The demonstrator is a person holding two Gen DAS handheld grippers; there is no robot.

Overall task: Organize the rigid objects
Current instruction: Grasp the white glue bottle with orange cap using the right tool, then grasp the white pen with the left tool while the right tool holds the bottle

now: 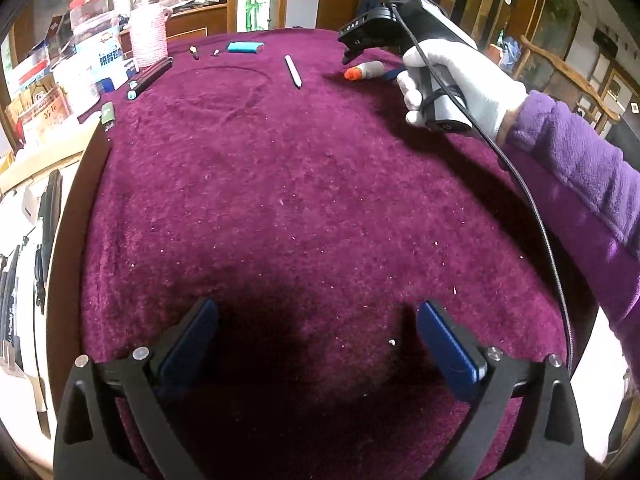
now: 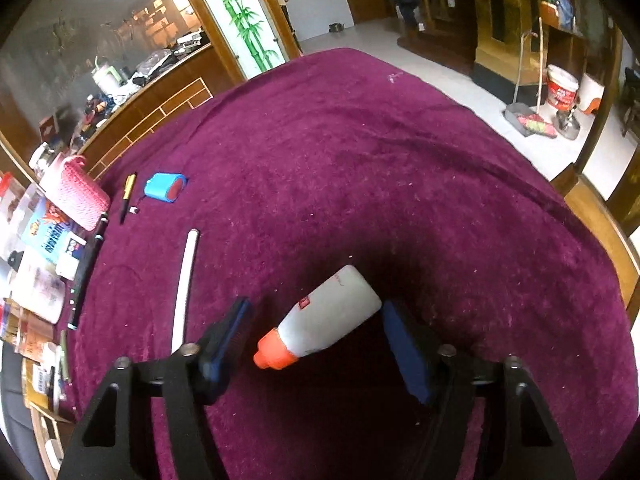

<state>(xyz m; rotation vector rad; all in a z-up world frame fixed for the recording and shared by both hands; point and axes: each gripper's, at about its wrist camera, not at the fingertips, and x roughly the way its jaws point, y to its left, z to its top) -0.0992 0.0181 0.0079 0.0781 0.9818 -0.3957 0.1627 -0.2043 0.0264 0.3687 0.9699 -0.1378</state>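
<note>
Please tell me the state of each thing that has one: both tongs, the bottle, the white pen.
Left tongs: open, empty.
Right tongs: open around bottle, pads not touching.
White plastic bottle with orange cap: lying down, capped.
White slim pen: lying flat on purple cloth.

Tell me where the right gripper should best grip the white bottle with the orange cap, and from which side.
Grip the white bottle across its wide body, not the tapering orange cap. It lies flat on the purple cloth, so come from above, one pad on each long side. The right gripper already straddles it, without touching.
</note>
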